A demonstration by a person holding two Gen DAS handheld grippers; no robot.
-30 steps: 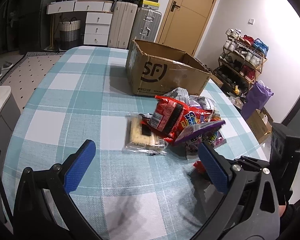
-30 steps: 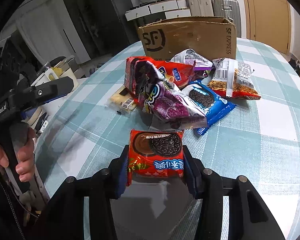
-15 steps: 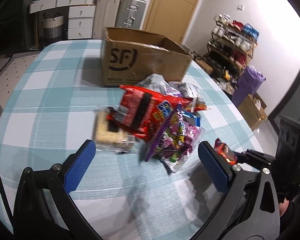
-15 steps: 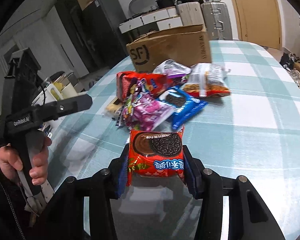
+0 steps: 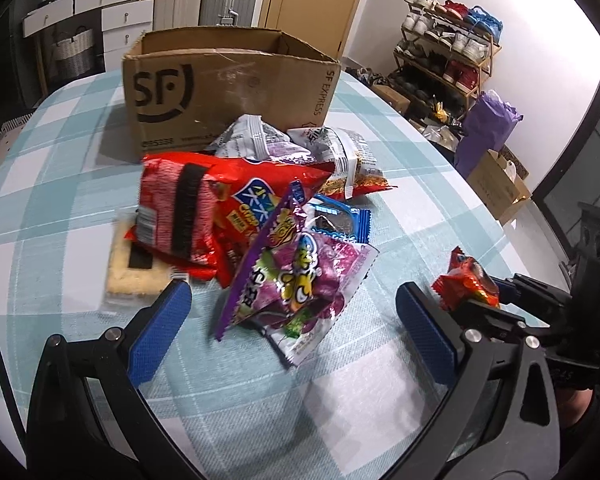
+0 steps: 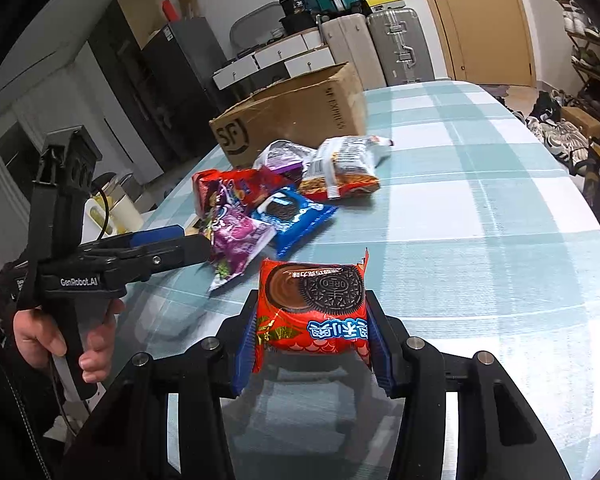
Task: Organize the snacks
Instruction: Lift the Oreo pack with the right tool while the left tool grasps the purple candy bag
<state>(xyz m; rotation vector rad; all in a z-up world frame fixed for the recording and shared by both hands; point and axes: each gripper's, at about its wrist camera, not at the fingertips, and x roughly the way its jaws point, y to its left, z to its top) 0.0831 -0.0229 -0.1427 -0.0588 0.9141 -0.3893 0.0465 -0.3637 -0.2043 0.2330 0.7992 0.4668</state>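
Right gripper (image 6: 312, 330) is clamped on a red Oreo pack (image 6: 314, 304), held clear of the surface (image 6: 480, 208), presumably for transfer to the box (image 5: 228, 84). Left gripper (image 5: 292, 332) is held wide open and empty, straddling the purple bag (image 5: 296, 280) at the near edge of the snack pile (image 5: 236, 208), apparently for the next grasp. The box stands open just behind the pile.

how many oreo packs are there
2. A red Oreo pack is clamped in the right gripper, above the table. A blue Oreo pack lies in the snack pile, partly under the purple bag. The pile may hide more.
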